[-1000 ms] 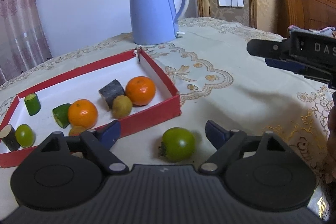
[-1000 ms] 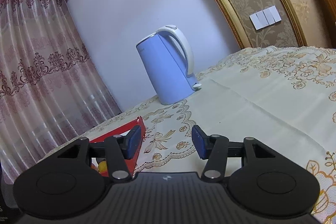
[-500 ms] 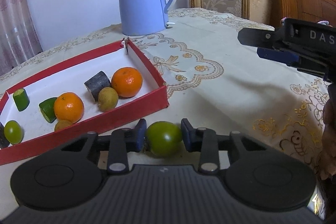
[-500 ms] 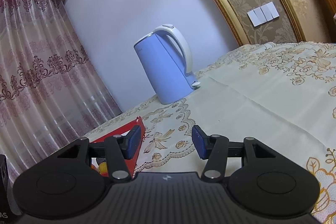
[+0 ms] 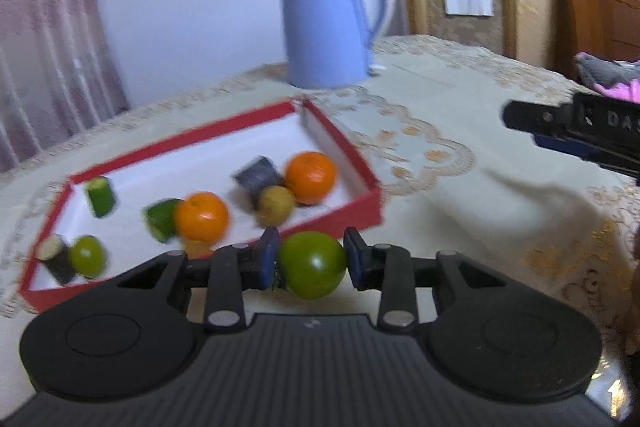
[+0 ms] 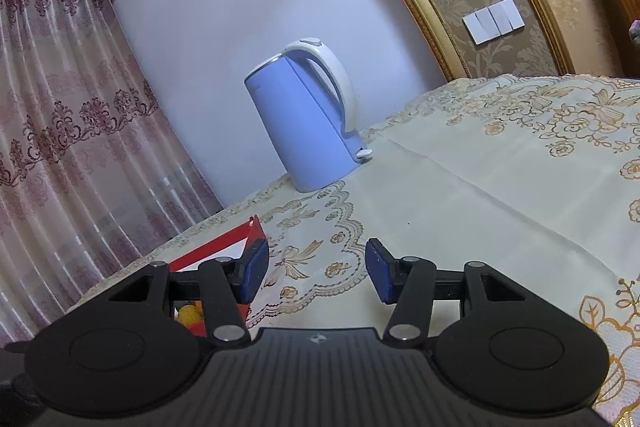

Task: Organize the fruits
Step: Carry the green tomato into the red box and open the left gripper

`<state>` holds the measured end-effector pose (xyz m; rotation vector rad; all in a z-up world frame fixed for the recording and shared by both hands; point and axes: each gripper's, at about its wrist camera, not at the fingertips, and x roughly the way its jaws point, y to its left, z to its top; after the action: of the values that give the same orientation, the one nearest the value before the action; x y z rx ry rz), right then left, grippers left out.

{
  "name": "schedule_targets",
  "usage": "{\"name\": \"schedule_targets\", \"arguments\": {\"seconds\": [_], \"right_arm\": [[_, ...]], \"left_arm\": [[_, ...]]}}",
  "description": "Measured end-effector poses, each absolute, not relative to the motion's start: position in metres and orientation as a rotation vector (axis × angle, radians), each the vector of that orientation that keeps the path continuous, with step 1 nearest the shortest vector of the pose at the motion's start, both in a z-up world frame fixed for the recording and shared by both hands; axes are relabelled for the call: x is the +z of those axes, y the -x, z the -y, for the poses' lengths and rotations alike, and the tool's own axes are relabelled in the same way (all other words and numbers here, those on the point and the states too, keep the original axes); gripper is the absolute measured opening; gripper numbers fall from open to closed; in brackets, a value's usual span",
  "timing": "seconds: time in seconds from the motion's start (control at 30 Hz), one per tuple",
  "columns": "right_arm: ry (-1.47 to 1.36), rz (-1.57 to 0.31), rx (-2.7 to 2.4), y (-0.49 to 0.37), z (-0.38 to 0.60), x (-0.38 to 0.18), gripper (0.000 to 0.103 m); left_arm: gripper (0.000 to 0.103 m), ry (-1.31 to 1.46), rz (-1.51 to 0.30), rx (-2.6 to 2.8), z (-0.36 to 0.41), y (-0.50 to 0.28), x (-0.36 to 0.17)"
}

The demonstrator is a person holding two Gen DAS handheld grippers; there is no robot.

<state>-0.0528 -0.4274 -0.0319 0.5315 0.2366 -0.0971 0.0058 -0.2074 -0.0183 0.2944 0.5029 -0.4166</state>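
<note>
My left gripper [image 5: 311, 261] is shut on a round green fruit [image 5: 312, 267], with both blue pads against its sides, just in front of the near wall of a red tray [image 5: 360, 205]. The white-floored tray holds two oranges [image 5: 202, 216] [image 5: 311, 177], a brown fruit [image 5: 276, 203], dark chunks [image 5: 256, 177], green pieces [image 5: 100, 196] and a small green fruit [image 5: 86, 255]. My right gripper [image 6: 316, 271] hangs open over the tablecloth with nothing between its fingers. It shows at the right edge of the left wrist view as the right gripper [image 5: 560, 131].
A blue electric kettle [image 5: 326, 23] [image 6: 304, 131] stands behind the tray on the embroidered tablecloth [image 6: 480, 195]. A wooden headboard [image 5: 592, 7] and a curtain [image 6: 60, 147] border the table. Only the tray's far corner [image 6: 240, 241] shows in the right wrist view.
My left gripper's jaws have come together from wide open onto the green fruit, and its view has tipped up slightly. The right gripper has not moved.
</note>
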Motion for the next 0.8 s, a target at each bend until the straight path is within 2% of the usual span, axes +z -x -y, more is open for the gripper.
{"name": "schedule_targets", "arguments": {"seconds": [0.37, 0.8], "right_arm": [[-0.458, -0.276, -0.125, 0.047, 0.417, -0.029, 0.052], [-0.470, -0.313, -0.127, 0.042, 0.420, -0.031, 0.052]], "left_arm": [[0.033, -0.285, -0.403, -0.191, 0.158, -0.049, 0.007], [0.033, -0.212, -0.450, -0.066, 0.121, -0.124, 0.004]]}}
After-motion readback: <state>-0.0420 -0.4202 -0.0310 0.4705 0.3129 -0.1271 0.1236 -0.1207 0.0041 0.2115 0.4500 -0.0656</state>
